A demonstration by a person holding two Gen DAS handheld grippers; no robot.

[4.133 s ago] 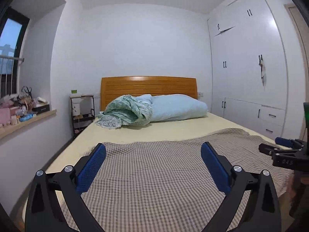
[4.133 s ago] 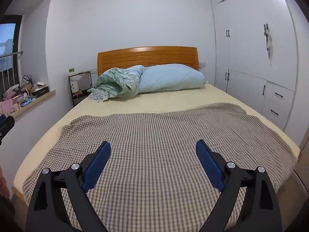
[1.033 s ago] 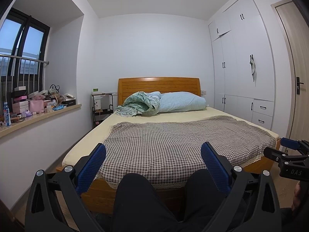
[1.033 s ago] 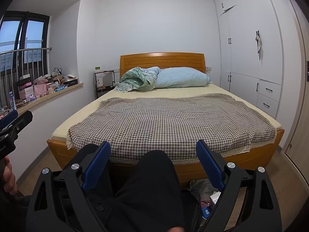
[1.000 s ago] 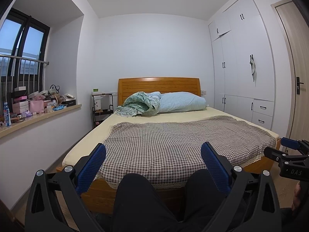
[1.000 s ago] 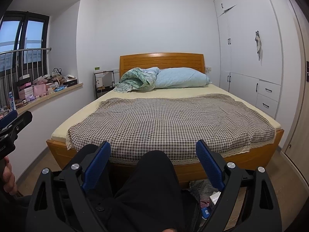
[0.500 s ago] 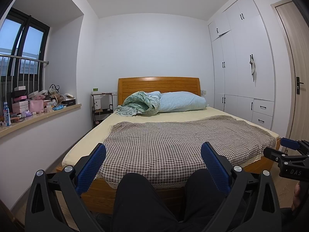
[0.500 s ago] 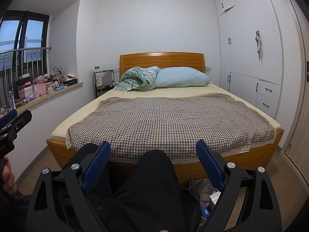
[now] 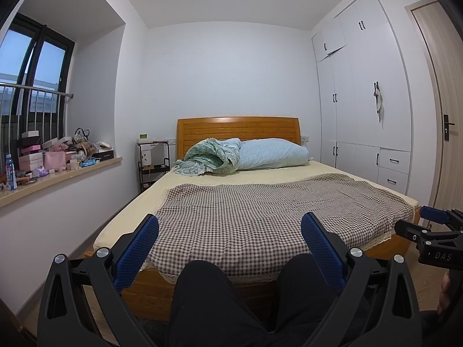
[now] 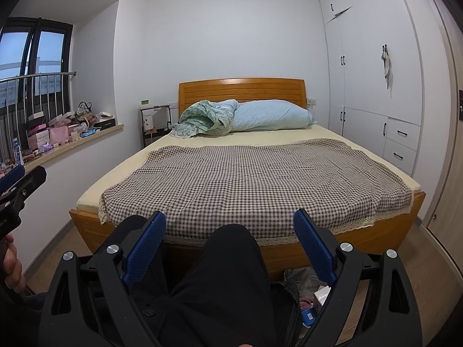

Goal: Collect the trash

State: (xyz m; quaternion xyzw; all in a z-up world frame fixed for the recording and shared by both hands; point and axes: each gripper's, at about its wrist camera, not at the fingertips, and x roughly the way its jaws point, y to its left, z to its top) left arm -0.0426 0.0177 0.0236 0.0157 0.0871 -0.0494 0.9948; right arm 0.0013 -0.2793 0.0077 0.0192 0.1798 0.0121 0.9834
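- Left gripper [image 9: 230, 240]: jaws spread wide, blue pads [image 9: 136, 250] well apart, nothing held. It points at the foot of the bed [image 9: 260, 202], above the person's legs [image 9: 214, 297].
- Right gripper [image 10: 230, 237]: jaws equally wide, nothing between the pads [image 10: 314, 244]. It faces the bed from the near end, above the same legs.
- In the left view the right gripper shows at the right edge; in the right view the left gripper shows at the left edge, with the hand [image 10: 11, 263] on its handle.
- Trash [image 10: 308, 290]: a small pile of crumpled plastic wrap, a white packet and a blue item lies on the floor [image 10: 411, 248] near the right foot corner of the bed, just right of the legs. It is partly hidden behind the right gripper's right finger. Neither gripper touches it.
- Bed: a checked blanket [image 10: 254, 179] covers the near part; a green quilt [image 10: 202, 120] and a blue pillow [image 10: 272, 115] lie at the far end against the headboard [image 10: 241, 89].
- Sill [image 9: 58, 173], left: crowded with boxes, a pink bag and a bottle.
- Wardrobe [image 9: 364, 101], right: white doors, drawers below.
- Rack [image 9: 153, 162]: stands between sill and headboard.
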